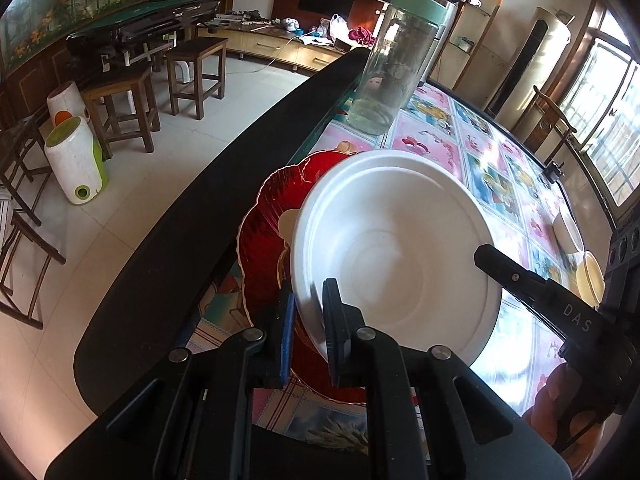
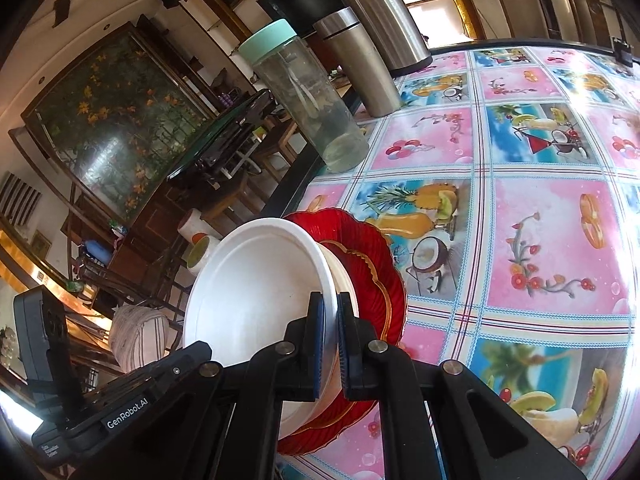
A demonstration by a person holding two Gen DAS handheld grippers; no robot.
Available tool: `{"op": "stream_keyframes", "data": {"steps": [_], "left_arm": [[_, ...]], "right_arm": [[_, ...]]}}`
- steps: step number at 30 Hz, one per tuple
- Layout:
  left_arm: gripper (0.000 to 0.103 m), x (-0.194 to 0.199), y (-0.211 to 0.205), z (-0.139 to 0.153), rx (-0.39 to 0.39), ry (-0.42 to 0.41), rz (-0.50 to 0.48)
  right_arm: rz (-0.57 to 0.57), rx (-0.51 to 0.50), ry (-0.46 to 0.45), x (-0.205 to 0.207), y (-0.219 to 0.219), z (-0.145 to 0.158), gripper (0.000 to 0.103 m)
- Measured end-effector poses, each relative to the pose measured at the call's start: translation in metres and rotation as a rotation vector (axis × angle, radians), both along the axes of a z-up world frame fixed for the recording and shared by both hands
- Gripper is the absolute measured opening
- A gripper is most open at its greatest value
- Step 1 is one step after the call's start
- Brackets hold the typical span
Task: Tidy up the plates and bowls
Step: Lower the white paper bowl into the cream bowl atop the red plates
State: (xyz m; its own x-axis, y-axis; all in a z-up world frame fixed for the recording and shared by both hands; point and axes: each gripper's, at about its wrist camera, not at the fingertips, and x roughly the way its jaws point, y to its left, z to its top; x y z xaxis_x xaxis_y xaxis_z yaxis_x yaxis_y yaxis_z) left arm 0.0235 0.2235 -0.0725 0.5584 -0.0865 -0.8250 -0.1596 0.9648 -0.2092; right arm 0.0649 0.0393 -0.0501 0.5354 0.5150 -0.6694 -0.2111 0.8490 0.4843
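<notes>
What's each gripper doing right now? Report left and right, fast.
Left gripper: shut on the white bowl, pinching its near rim.
Right gripper: shut on the same white bowl, clamped on its rim above the red plate.

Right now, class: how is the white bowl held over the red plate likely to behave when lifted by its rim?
The white bowl looks thin and matte, like foam or pulp, so probably light. Both the left gripper and the right gripper pinch its rim, which may flex or dent. It seems unlikely to slip, unlike the glossy red plate.
</notes>
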Motion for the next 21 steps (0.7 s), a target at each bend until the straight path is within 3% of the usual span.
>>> {"op": "stream_keyframes", "data": {"steps": [8, 14, 21], "left_arm": [[0.011, 0.007, 0.003, -0.004, -0.009, 0.014, 0.012], [0.011, 0.012, 0.004, -0.004, -0.01, 0.022, 0.018], [0.011, 0.013, 0.002, -0.005, 0.007, 0.021, 0.024]], "right_arm": [[-0.01, -0.024, -0.058, 0.003, 0.007, -0.005, 0.008], [0.009, 0.01, -0.12, 0.005, 0.004, -0.011, 0.01], [0.031, 0.068, -0.12, 0.008, -0.004, -0.015, 0.01]]}}
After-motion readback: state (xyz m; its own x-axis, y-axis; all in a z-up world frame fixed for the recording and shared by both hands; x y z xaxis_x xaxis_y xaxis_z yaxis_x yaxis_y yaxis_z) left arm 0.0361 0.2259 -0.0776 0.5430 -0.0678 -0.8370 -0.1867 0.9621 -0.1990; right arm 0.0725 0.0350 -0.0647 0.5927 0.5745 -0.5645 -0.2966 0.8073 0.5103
